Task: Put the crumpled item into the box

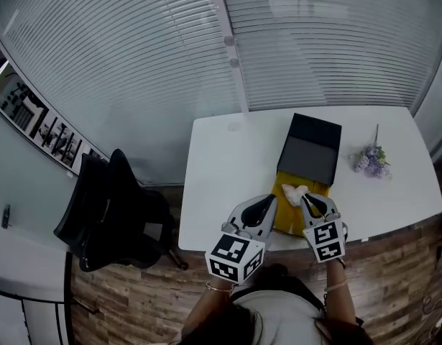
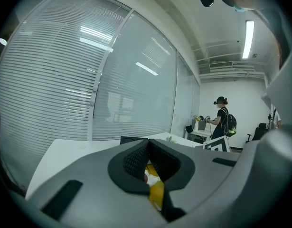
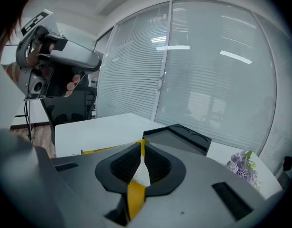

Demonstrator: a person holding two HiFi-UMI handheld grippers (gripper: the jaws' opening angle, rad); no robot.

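Observation:
A crumpled white paper (image 1: 295, 192) lies on the yellow panel (image 1: 284, 218) that adjoins the near side of the black box (image 1: 310, 149). The box stands open on the white table (image 1: 228, 171), showing a grey inside. My left gripper (image 1: 268, 203) hangs just left of the paper and my right gripper (image 1: 308, 200) sits right beside it on the right. Both have their jaws together. Through the slit of the left gripper (image 2: 148, 156) I see the paper (image 2: 149, 177) over yellow. The right gripper (image 3: 142, 156) shows the same white paper (image 3: 141, 174) in its slit.
A sprig of purple flowers (image 1: 371, 160) lies on the table right of the box. A black office chair (image 1: 113, 210) stands left of the table. Glass walls with blinds run behind. Far off, a person with a backpack (image 2: 224, 122) stands by a desk.

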